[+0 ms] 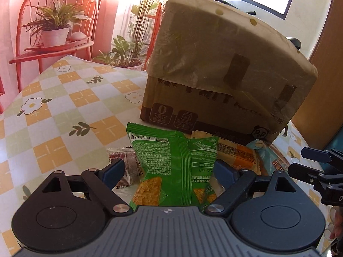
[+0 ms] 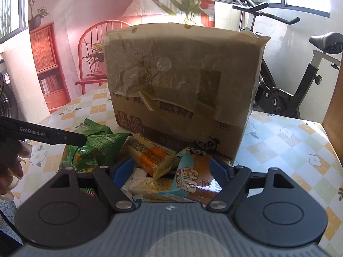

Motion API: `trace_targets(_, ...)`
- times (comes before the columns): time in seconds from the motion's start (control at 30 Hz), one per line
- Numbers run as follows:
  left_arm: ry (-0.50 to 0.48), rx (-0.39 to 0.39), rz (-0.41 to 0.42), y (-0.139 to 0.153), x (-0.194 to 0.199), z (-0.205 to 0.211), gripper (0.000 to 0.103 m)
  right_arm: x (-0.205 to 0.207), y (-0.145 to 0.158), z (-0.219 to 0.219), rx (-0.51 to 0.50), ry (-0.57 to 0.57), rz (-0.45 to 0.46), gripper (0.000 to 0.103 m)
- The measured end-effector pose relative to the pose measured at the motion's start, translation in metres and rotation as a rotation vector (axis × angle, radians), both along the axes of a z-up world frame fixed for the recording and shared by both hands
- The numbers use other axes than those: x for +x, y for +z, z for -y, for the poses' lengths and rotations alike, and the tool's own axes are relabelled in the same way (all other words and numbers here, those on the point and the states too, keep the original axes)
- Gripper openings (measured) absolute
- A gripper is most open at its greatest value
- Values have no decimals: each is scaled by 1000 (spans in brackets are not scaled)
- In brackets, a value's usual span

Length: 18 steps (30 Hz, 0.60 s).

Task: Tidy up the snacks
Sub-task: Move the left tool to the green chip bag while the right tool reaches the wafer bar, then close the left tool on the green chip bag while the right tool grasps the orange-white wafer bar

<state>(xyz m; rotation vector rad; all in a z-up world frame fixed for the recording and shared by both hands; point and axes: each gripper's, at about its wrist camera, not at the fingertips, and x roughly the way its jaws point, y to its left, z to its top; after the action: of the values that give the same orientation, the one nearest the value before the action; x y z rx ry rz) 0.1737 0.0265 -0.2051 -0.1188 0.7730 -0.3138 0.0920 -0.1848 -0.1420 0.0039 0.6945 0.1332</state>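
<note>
Snacks (image 2: 150, 156) piled before cardboard box (image 2: 182, 81) (taped), checkered table (image 1: 64, 111).

Ahead of both tools a taped box (image 2: 180, 90) is blocking the way, with snack packs (image 2: 150, 156) crowding the space right before it. Off to the left of the left gripper (image 1: 169, 169) the tablecloth (image 1: 64, 111) is lying open for passage.

Green snack bag (image 1: 171, 162); brown cardboard box (image 1: 225, 81); orange-green checked floral tablecloth (image 1: 64, 111)
</note>
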Motion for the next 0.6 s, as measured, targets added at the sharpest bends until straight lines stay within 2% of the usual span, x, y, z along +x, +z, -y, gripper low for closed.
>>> trace_targets(0.2, -6, -5, 4, -7, 2, 7, 92, 2, -10, 11, -13, -28, -31, 83)
trace_targets(0.33, -53, 38, -24, -15, 2, 21, 92, 7, -15, 16, -2, -39, -43, 83)
trace_targets(0.4, -43, 97, -33, -21, 2, 27, 92, 9, -15, 15, 1, -26, -36, 83)
trace_targets(0.43, -42, 99, -32, -24, 2, 27, 92, 10, -15, 13, 2, -12, -33, 82)
trace_targets(0.47, -42, 88, -39, -26, 4, 26, 91, 12, -14, 10, 1, 7, -34, 80)
trace_targets(0.53, -46, 56, -53, -26, 6, 23, 83, 17, -14, 4, -10, 53, -41, 74)
trace_targets(0.6, -38, 58, -47, -22, 6, 21, 73, 23, -13, -3, -18, 94, -46, 68)
